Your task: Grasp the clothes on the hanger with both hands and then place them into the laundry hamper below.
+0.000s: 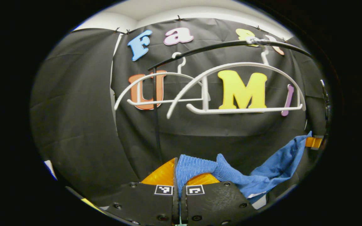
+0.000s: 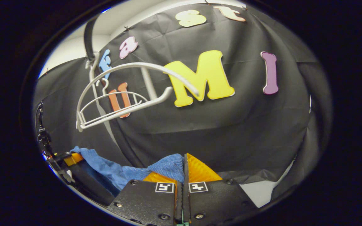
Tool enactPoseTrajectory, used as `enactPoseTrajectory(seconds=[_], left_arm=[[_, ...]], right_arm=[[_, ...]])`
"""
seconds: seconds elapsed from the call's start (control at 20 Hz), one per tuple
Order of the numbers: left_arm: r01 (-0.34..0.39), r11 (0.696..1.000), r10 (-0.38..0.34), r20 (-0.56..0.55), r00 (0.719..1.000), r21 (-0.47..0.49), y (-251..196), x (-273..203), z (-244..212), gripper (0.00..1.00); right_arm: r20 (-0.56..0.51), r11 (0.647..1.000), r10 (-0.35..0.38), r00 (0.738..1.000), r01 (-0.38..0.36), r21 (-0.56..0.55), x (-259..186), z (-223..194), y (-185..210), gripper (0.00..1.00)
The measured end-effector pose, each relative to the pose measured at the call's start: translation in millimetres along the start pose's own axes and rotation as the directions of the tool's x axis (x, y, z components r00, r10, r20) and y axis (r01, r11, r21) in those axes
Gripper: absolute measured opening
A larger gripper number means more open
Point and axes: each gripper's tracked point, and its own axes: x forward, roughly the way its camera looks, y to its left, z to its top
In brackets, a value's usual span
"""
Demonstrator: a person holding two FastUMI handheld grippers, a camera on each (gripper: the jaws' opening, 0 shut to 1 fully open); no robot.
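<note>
- At the left of the left gripper view, the black cloth wall point(image 1: 83, 125) hangs in folds, and two bare white hangers point(image 1: 231, 91) dangle from a dark rail point(image 1: 218, 45) above.
- Low in the middle of that view, the left gripper point(image 1: 177, 175) has its jaws pressed together on an edge of the blue clothes point(image 1: 196, 168); the ribbed fabric bunches up out of the pinch and lies over the right-hand finger.
- From there the blue clothes run rightward and upward as a slack band to the other gripper at the far right edge, which nips their far corner.
- At the left edge of the right gripper view, that same far-off gripper holds one end of the blue clothes point(image 2: 105, 168), which sag across to the middle.
- Bottom centre, the right gripper point(image 2: 184, 171) is closed on the clothes, the fabric bulging out on the left side of the jaws.
- Above hang the white hangers point(image 2: 121, 94), unloaded, apart from the fabric below.
</note>
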Motion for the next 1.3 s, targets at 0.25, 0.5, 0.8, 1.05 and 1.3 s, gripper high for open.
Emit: enactPoseTrajectory(seconds=[0.25,0.5,0.8,1.05,1.3], left_arm=[[0.083,0.996,-0.083,-0.021,0.996,-0.02,-42,-27,-3,0.02],[0.134,0.989,-0.138,-0.072,0.988,-0.063,-66,-41,-29,0.02],[0.147,0.985,-0.162,-0.205,0.965,-0.084,-77,-36,-109,0.06],[0.147,0.983,-0.176,-0.339,0.924,-0.108,-82,-35,-181,0.02],[0.128,0.987,-0.161,-0.5,0.851,-0.1,-80,-41,-239,0.02]], right_arm=[[-0.028,0.995,0.102,0.994,-0.102,-0.006,-20,-19,61,0.04],[-0.111,0.989,0.149,0.982,-0.15,0.002,-21,-70,89,0.04],[-0.273,0.992,0.124,0.954,-0.122,0.025,-10,-154,81,0.04],[-0.414,0.996,0.084,0.906,-0.085,0.016,-6,-218,63,0.04],[-0.559,1.0,0.007,0.829,-0.018,-0.013,-5,-264,50,0.04]])
